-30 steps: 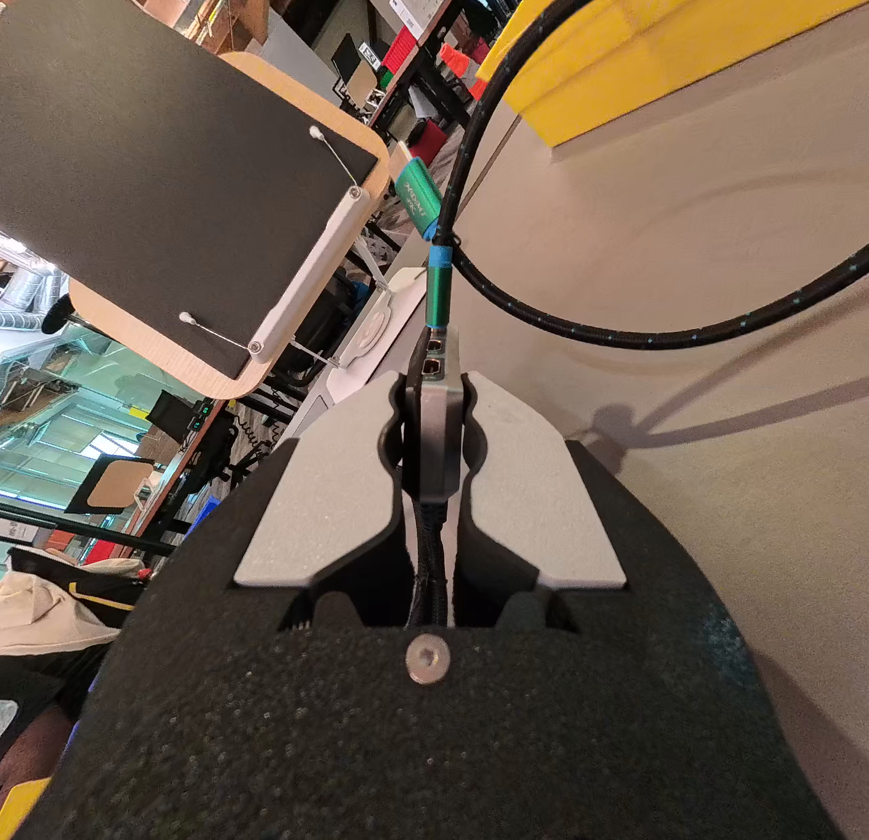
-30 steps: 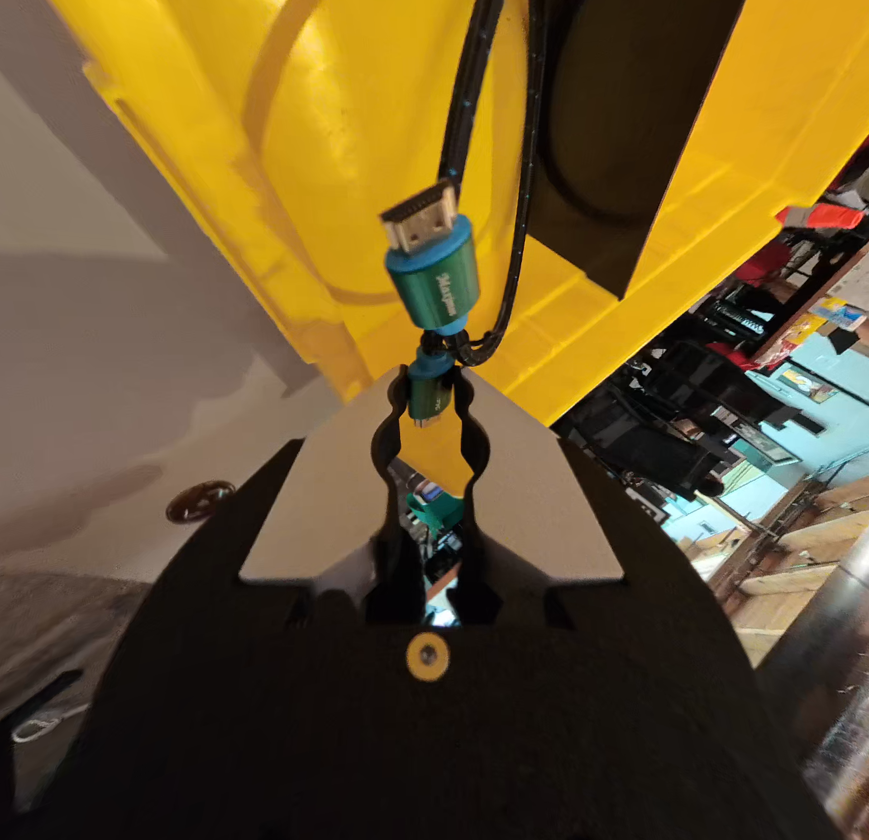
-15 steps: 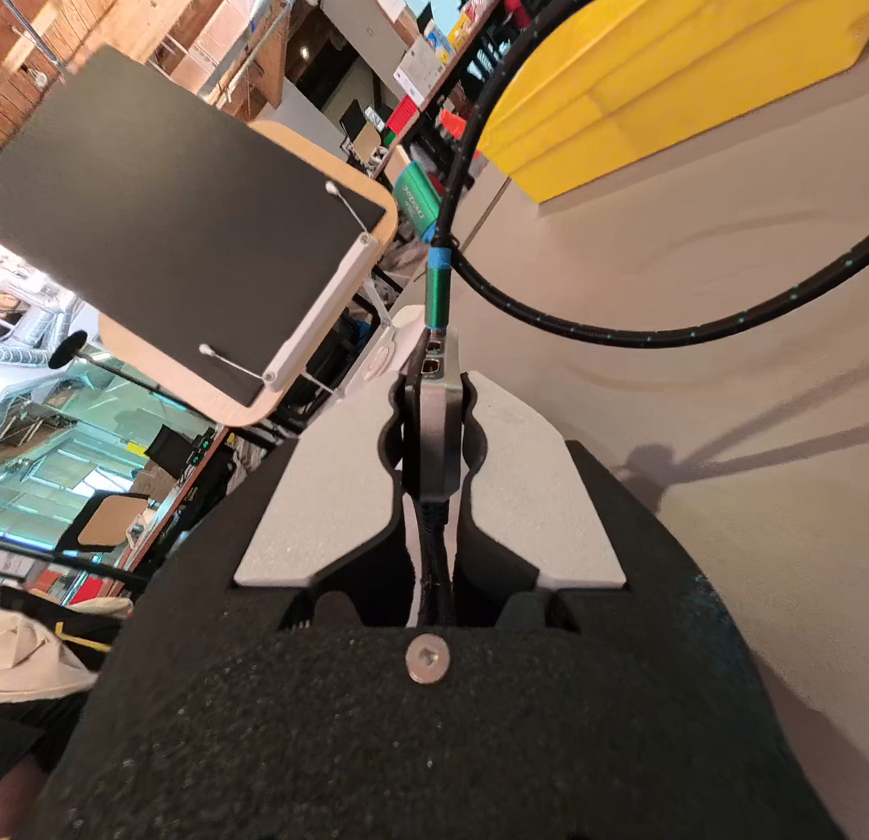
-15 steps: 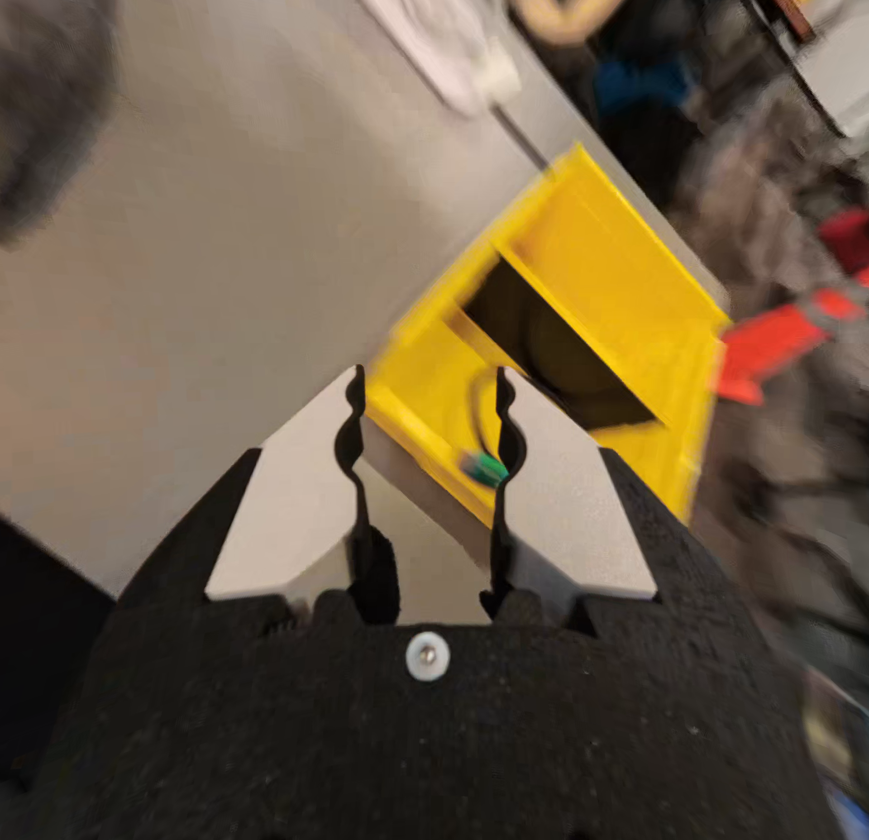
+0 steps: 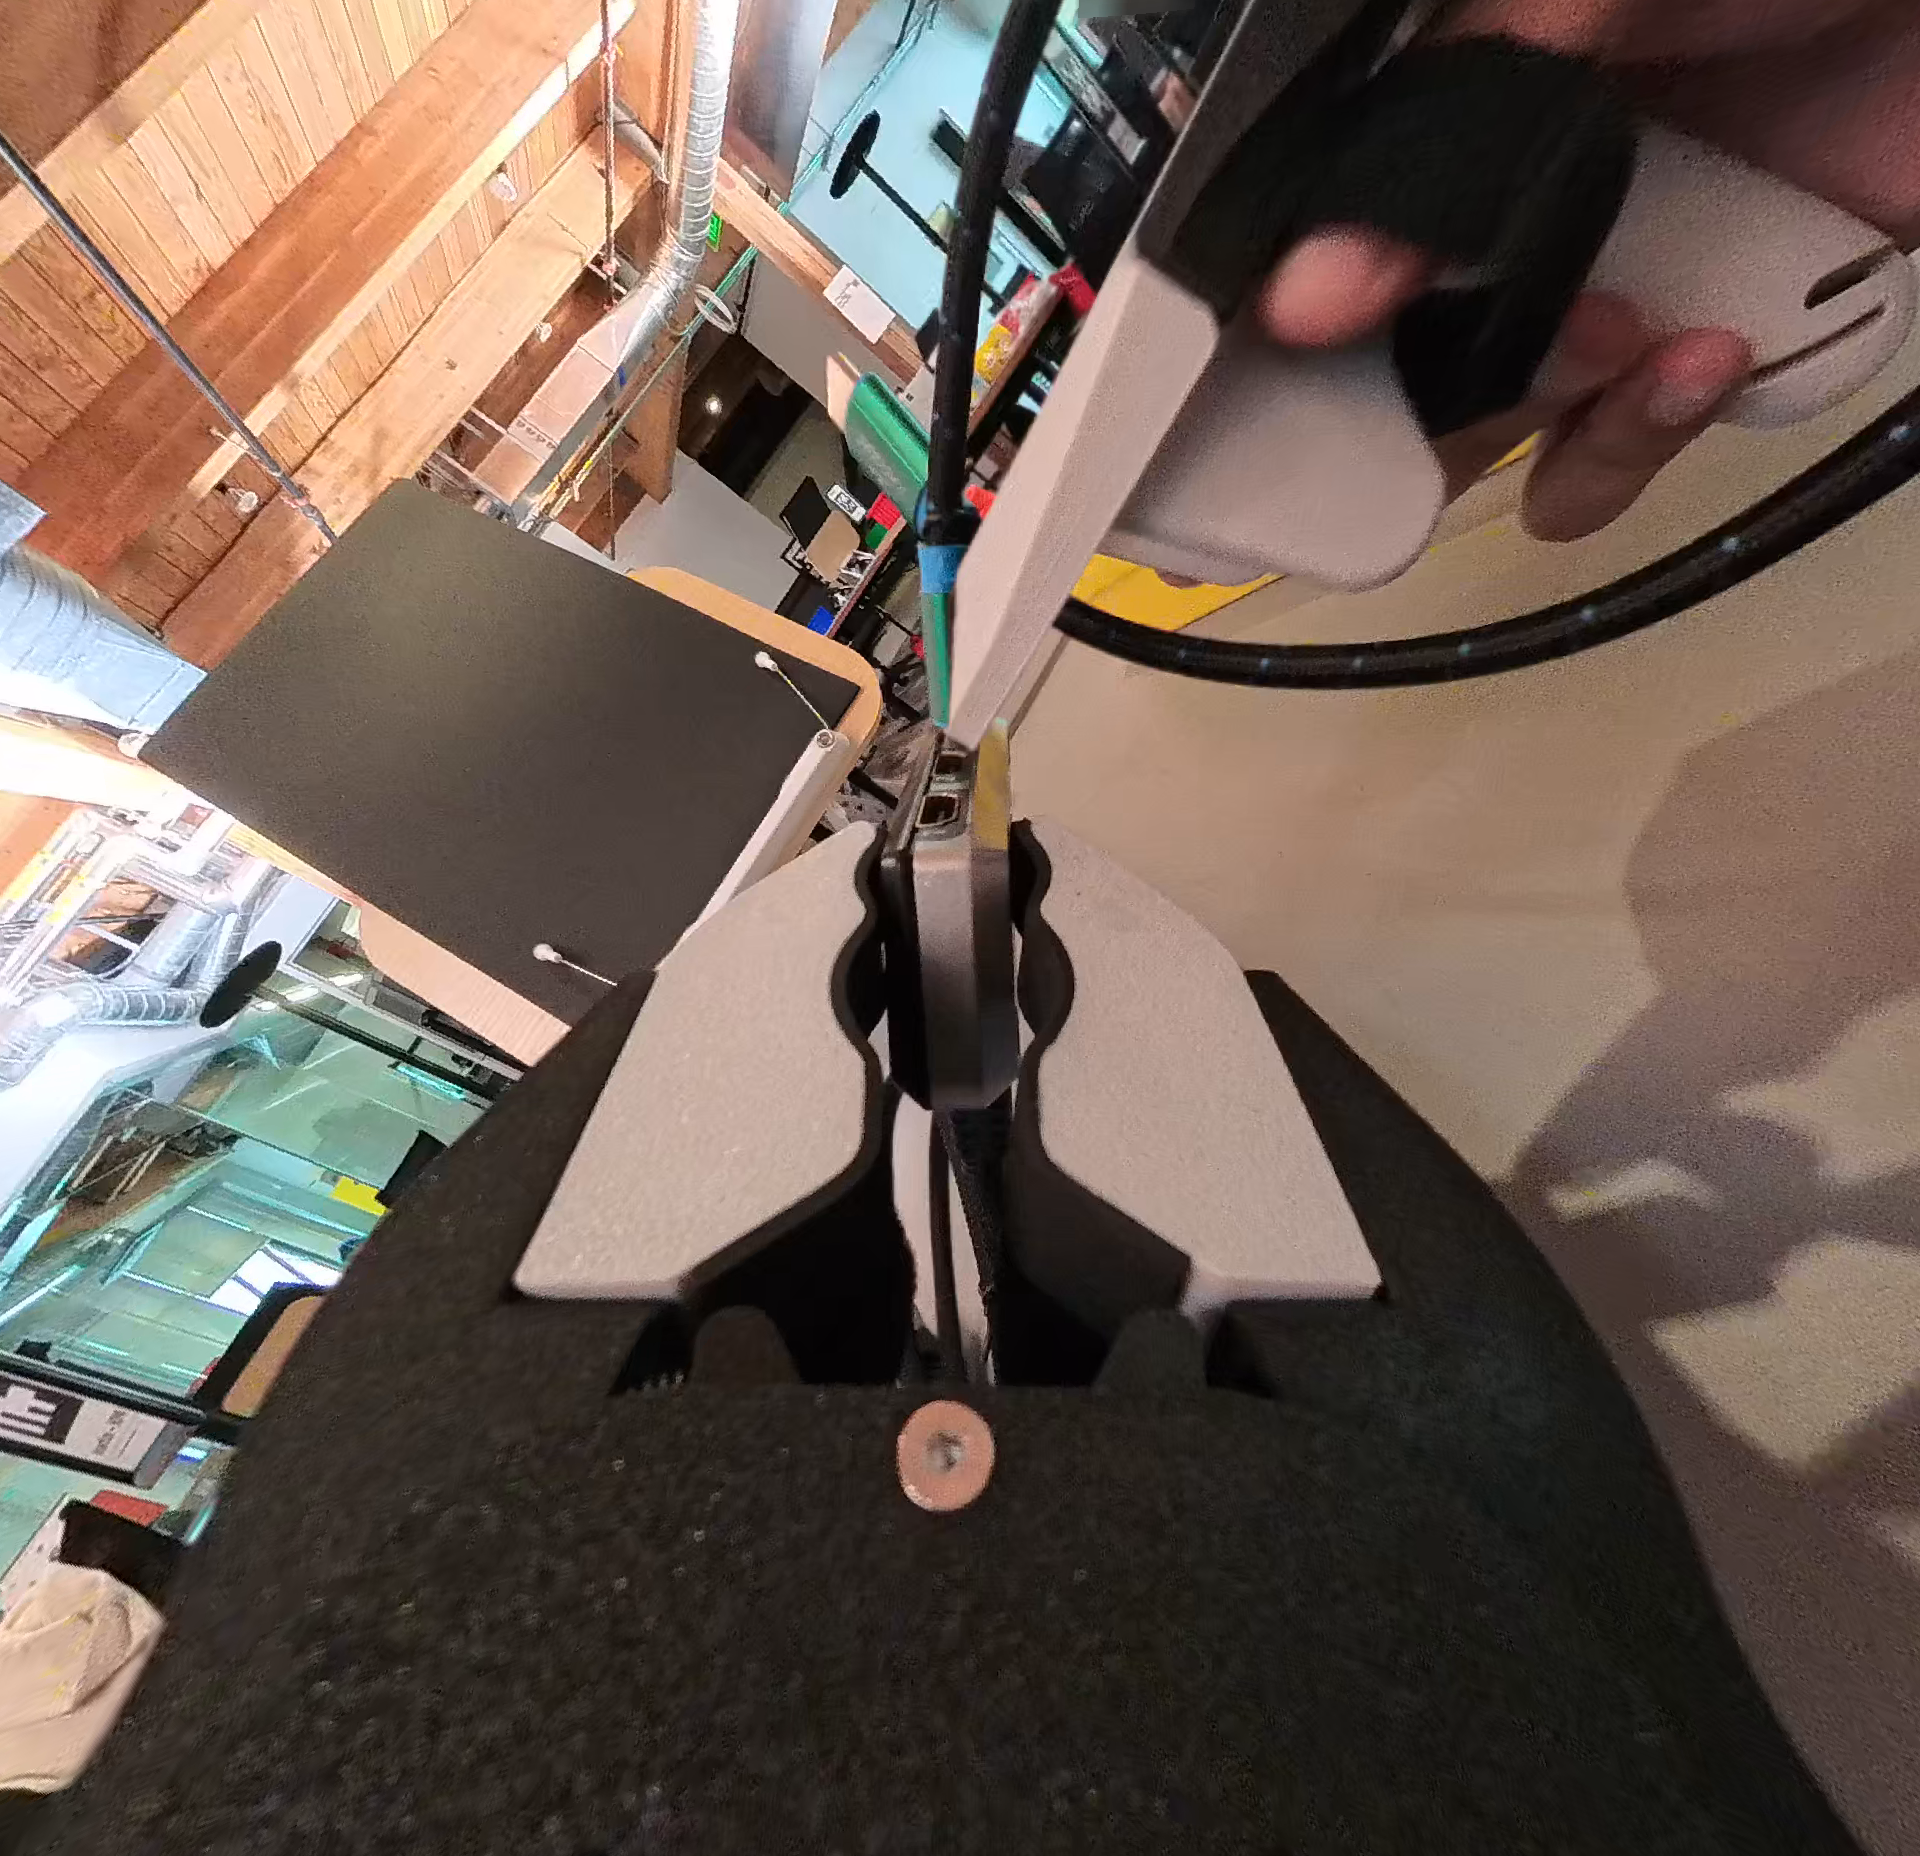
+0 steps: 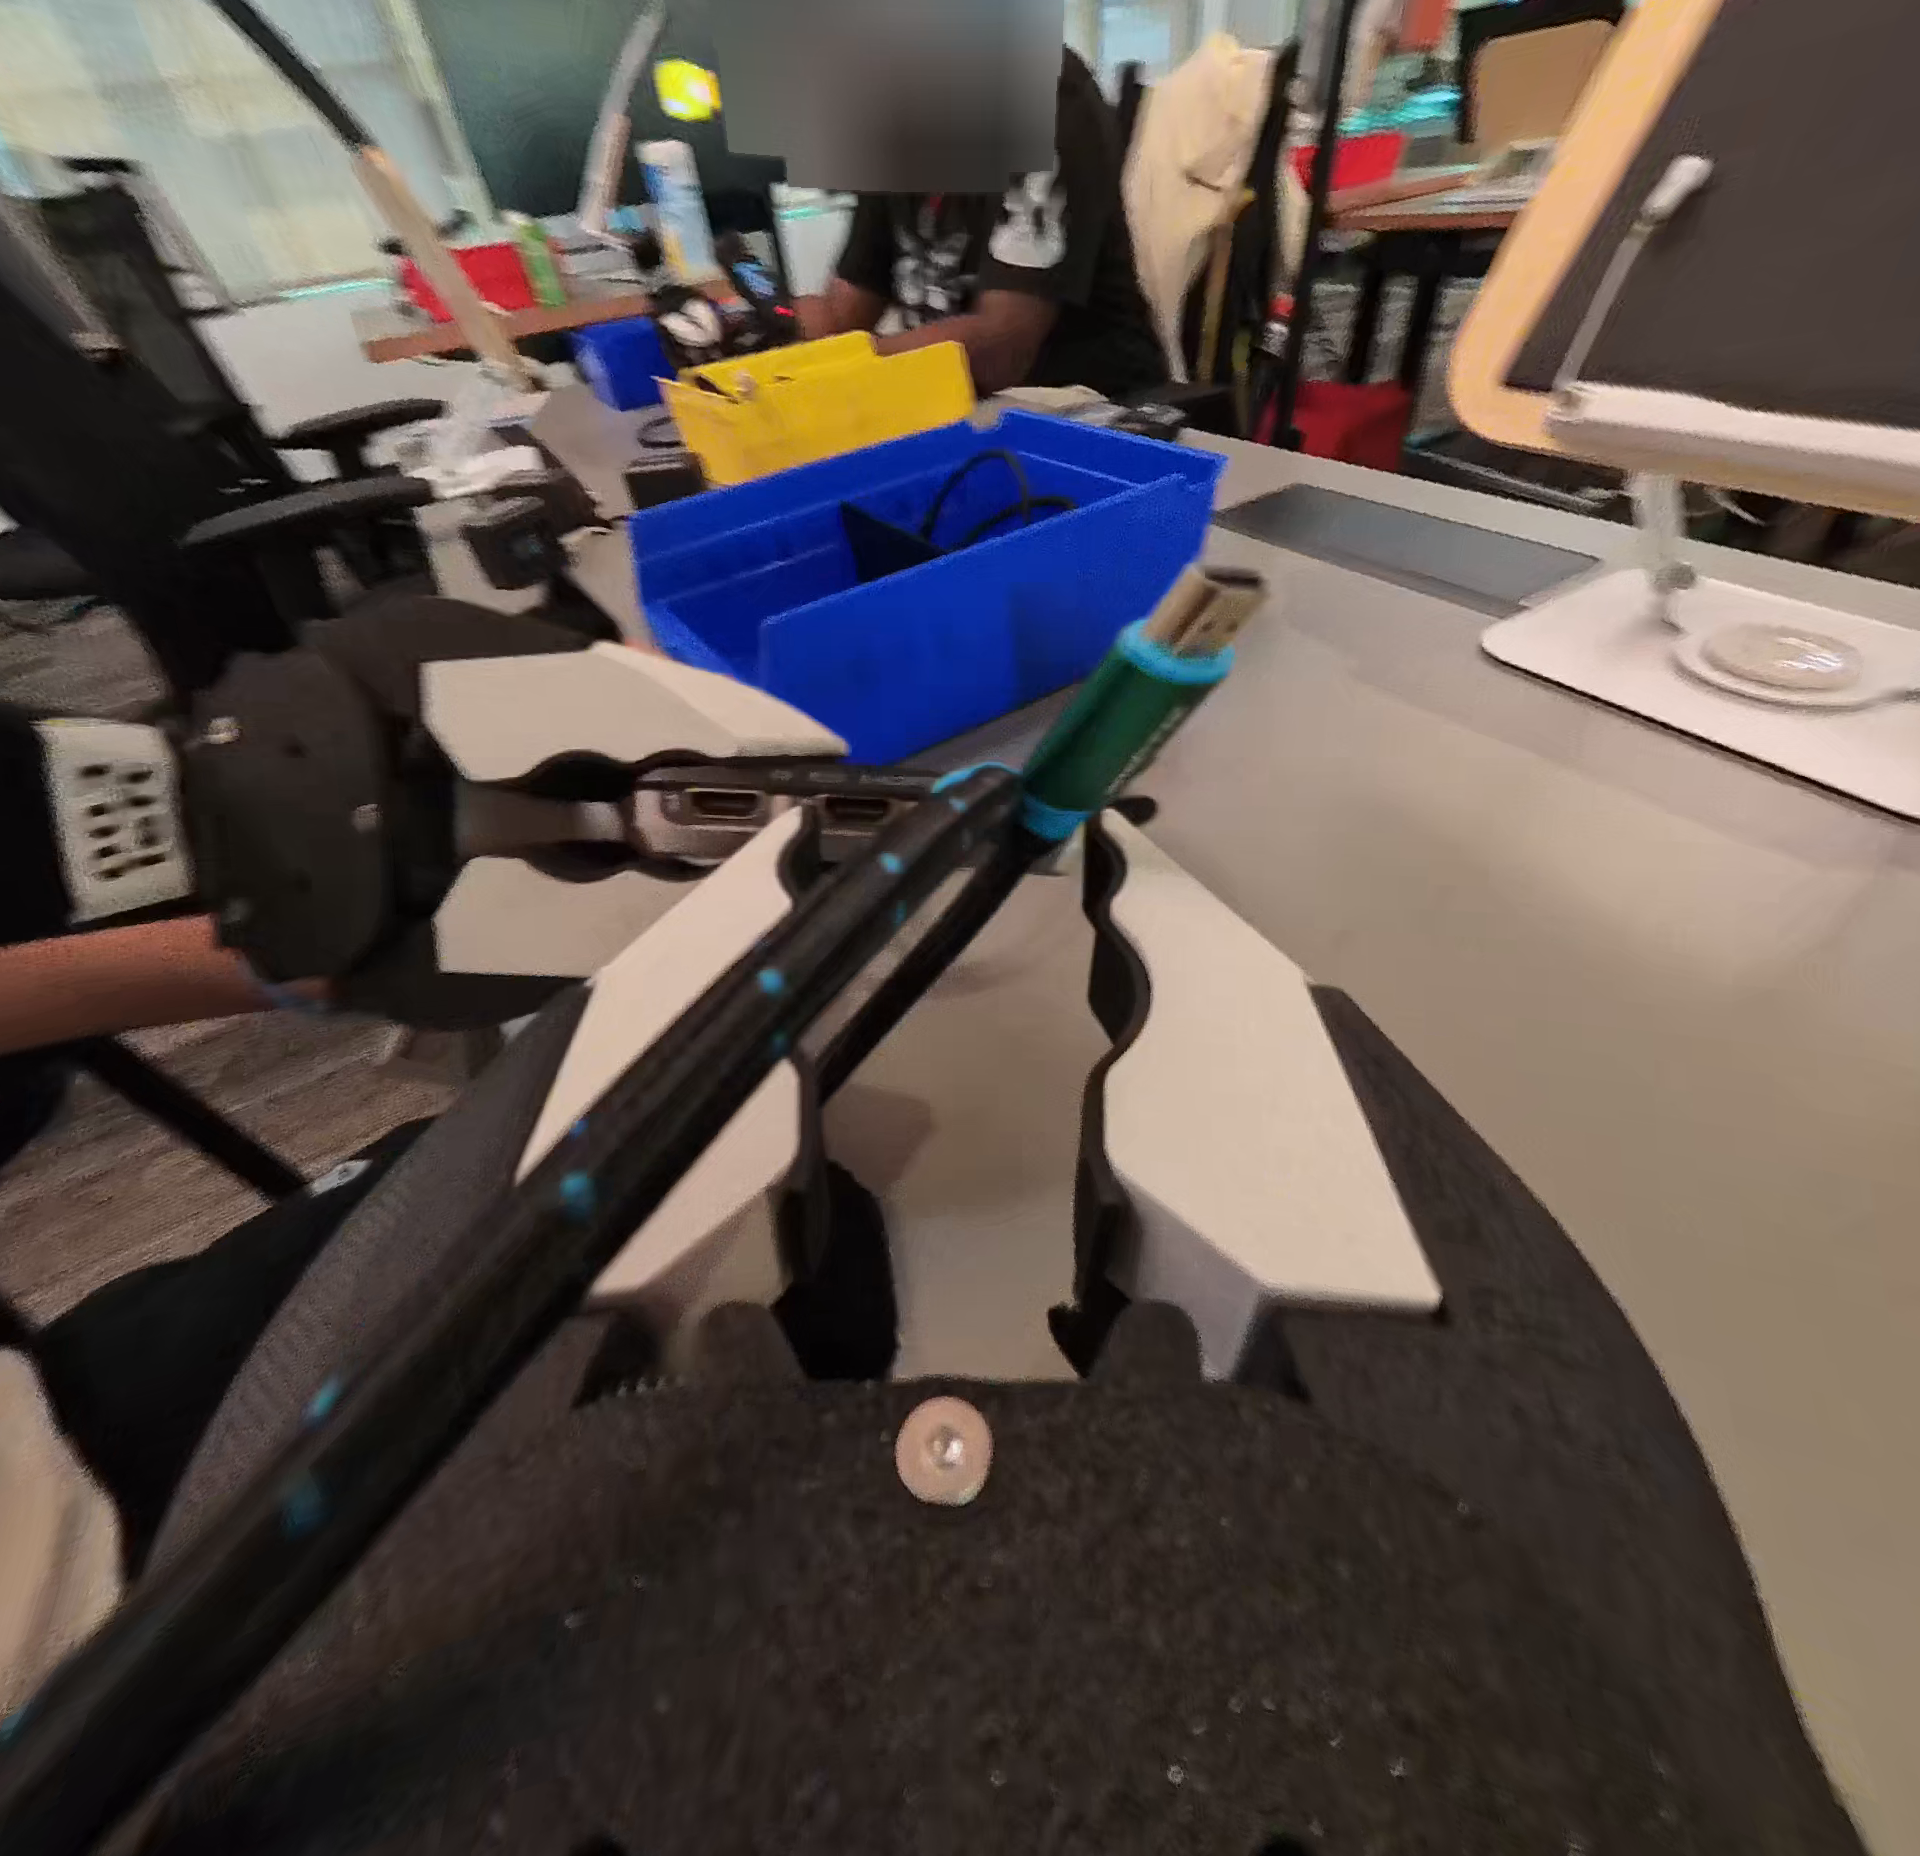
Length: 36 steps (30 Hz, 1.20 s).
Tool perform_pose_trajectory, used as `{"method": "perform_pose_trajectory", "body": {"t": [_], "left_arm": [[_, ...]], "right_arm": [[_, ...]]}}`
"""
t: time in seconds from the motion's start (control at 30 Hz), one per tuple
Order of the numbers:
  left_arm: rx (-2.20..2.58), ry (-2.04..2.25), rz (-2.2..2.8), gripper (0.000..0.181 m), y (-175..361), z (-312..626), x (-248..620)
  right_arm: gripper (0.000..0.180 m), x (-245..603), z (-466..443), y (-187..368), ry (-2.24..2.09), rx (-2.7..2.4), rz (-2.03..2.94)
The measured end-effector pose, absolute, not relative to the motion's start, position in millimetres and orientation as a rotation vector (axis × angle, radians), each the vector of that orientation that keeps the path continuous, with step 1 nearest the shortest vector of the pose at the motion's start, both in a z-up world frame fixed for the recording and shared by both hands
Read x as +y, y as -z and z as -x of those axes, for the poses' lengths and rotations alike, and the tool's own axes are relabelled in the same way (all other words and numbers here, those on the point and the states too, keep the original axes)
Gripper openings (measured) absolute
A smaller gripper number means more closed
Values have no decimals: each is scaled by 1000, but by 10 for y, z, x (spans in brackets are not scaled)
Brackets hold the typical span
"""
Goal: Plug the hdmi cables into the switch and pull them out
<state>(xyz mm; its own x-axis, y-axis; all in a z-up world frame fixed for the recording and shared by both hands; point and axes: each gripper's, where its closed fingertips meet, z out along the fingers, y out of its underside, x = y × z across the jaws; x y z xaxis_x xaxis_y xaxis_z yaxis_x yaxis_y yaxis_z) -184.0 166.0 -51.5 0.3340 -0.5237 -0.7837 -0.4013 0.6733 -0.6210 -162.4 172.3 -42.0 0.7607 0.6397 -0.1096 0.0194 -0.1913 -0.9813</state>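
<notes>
My left gripper (image 5: 945, 850) is shut on the grey HDMI switch (image 5: 961, 975), held edge-on above the table. A green HDMI plug (image 5: 938, 653) sits in the switch's far port, and its black braided cable (image 5: 1455, 653) loops to the right. My right gripper (image 6: 951, 850) is open, its tips just in front of the switch (image 6: 727, 804) and its open ports. A second green plug (image 6: 1132, 705) with a bare metal end sticks up past the right fingertip. Its cable (image 6: 665, 1068) lies across my left-hand finger. In the left wrist view one right finger (image 5: 1039, 559) lies beside the plugged-in plug.
A blue bin (image 6: 935, 643) and a yellow bin (image 6: 821, 414) stand on the grey table (image 6: 1455, 923) beyond the switch. A black board on a white stand (image 6: 1704, 653) is at the right. A person sits behind the bins. A gloved hand (image 5: 1455, 248) holds the right gripper. Both grippers' tips are close together, under 4 cm apart.
My right gripper let go of a green plug at the yellow bin, opened, and swung round to the switch. My left gripper tilted upward, still holding the switch.
</notes>
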Motion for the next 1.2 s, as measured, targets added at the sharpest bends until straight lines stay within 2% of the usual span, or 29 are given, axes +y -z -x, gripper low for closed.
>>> {"method": "perform_pose_trajectory", "body": {"t": [0.07,0.23,0.63,0.87,0.97,1.03,1.2], "left_arm": [[1287,84,884,21,540,1850,1652],[1299,65,888,21,591,1846,1648],[1236,76,1091,22,583,1796,1844],[1199,355,1367,23,689,1740,1788],[1082,614,1489,30,615,1775,1712],[982,768,1572,44,582,1829,1709],[802,950,1772,61,840,1889,1822]], "right_arm": [[38,1779,1536,463,-518,-481,1717],[27,1779,1548,496,-546,-458,1715],[22,1813,1499,319,-492,-304,1545],[21,1860,1463,344,-348,-334,1532],[21,1892,1440,350,-256,-351,1530],[19,1918,1394,401,-227,-352,1541],[18,1903,1334,496,-269,-312,1565]]}}
